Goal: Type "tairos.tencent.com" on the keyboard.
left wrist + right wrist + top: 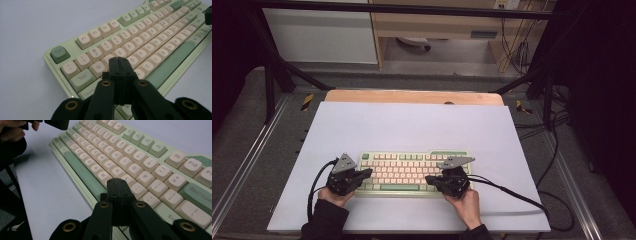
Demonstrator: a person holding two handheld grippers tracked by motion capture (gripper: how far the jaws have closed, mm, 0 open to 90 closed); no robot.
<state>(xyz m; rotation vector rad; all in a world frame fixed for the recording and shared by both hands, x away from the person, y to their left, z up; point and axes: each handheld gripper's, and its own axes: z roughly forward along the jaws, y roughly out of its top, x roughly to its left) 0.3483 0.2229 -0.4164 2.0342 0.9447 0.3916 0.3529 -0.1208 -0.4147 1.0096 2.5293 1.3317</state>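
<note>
A pale green keyboard [412, 172] with cream and green keys lies on the white board near its front edge. My left gripper [368, 173] hovers over the keyboard's left end, jaws shut with nothing between them. In the left gripper view its tips [119, 60] sit over the keys [130, 46] near W and A. My right gripper [430, 179] is over the keyboard's right lower part, also shut and empty. In the right gripper view its tips [117, 182] are just above the keyboard [140, 157] near the comma and period keys. I cannot tell whether either tip touches a key.
The white board [412, 125] rests on a wooden table [412, 96] inside a black frame. Black cables [512, 192] trail from both grippers across the board's front. A cabinet and more cables stand beyond the table. The other hand [15, 131] shows in the right gripper view.
</note>
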